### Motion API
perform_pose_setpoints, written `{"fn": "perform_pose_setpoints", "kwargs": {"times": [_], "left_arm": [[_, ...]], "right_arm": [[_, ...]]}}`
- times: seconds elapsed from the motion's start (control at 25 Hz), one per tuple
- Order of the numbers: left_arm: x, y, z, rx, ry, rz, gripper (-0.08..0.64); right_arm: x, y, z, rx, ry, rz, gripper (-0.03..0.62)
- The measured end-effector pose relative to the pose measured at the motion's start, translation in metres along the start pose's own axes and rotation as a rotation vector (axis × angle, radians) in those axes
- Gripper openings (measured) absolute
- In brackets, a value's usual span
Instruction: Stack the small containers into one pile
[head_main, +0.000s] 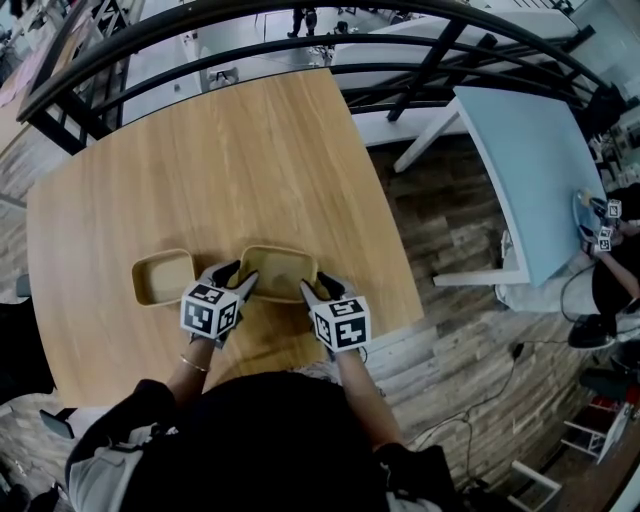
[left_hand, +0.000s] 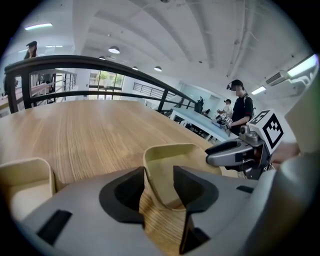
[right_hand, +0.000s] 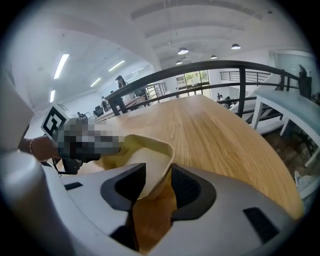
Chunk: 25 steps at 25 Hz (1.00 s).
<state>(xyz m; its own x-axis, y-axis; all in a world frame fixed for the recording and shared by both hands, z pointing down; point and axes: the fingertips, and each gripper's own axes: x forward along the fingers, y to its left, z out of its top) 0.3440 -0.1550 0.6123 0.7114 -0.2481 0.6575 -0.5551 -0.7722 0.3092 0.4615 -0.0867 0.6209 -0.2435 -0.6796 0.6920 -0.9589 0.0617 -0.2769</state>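
Bright, even light; fisheye-warped edges

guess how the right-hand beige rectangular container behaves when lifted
The beige rectangular container looks thin-walled and empty, so it is probably light. Its thin rim may flex when pinched. Low and wide, it probably won't roll or tip.

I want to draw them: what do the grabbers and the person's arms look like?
The left gripper and right gripper each have a light grey body, two black jaws and a white cube with black square markers. The person wears dark sleeves and a thin bracelet on the left wrist.
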Motion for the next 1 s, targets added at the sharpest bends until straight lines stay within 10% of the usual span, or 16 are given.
{"fn": "perform_pose_setpoints", "kwargs": {"times": [1.0], "left_arm": [[-0.027, -0.017, 0.000, 0.016, 0.005, 0.100, 0.054]], "right_arm": [[-0.028, -0.002, -0.001, 0.032, -0.025, 0.005, 0.057]]}}
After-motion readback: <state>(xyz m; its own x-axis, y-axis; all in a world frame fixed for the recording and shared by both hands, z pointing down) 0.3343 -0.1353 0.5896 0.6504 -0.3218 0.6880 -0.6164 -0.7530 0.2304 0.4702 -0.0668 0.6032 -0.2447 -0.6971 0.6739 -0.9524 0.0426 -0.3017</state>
